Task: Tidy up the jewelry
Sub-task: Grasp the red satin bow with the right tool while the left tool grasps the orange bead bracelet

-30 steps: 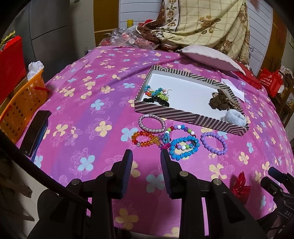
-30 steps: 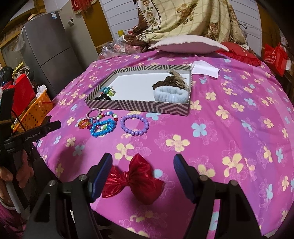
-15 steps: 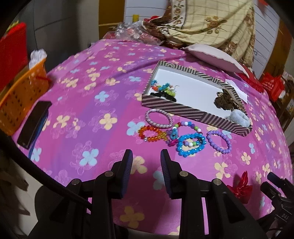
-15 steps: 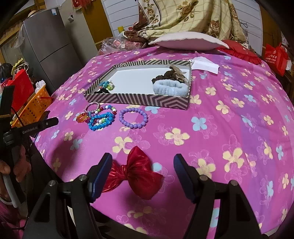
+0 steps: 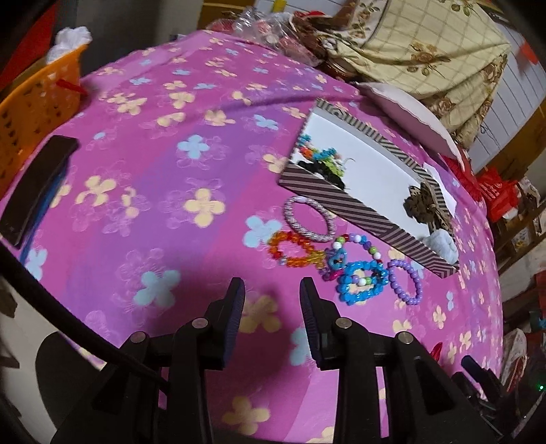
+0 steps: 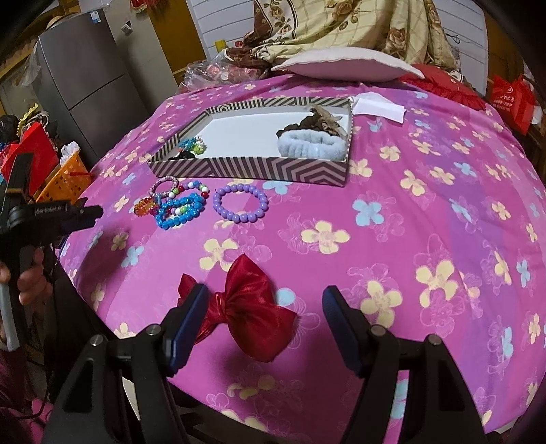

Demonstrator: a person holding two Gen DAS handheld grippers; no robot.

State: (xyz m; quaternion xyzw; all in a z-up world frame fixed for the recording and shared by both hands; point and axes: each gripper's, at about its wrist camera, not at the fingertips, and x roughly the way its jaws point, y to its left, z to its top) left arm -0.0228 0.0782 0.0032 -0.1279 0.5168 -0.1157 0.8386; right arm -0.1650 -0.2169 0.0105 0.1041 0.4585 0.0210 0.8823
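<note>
A striped box (image 5: pixel 344 201) (image 6: pixel 259 169) lies on the pink flowered bedspread and holds small colourful hair ties (image 5: pixel 322 155), a brown scrunchie (image 6: pixel 314 124) and a pale blue fluffy one (image 6: pixel 312 145). In front of it lie several bead bracelets: orange (image 5: pixel 293 249), pink-white (image 5: pixel 309 218), blue (image 5: pixel 361 281) (image 6: pixel 179 210) and purple (image 5: pixel 406 281) (image 6: pixel 240 201). My left gripper (image 5: pixel 272 297) hovers just short of the orange bracelet, its jaws opening with nothing between them. My right gripper (image 6: pixel 264 307) stands open over a red satin bow (image 6: pixel 250 310), not touching it.
An orange basket (image 5: pixel 37 102) and a dark phone (image 5: pixel 37 184) sit at the bed's left edge. A white pillow (image 6: pixel 344 65), a patterned quilt (image 6: pixel 341 24) and a white paper (image 6: pixel 377 107) lie behind the box. A hand (image 6: pixel 32 276) holds the left gripper's handle.
My left gripper has moved forward and lower toward the bracelets and rolled, so the scene tilts; its jaws have spread a little. The right gripper has stayed over the red bow.
</note>
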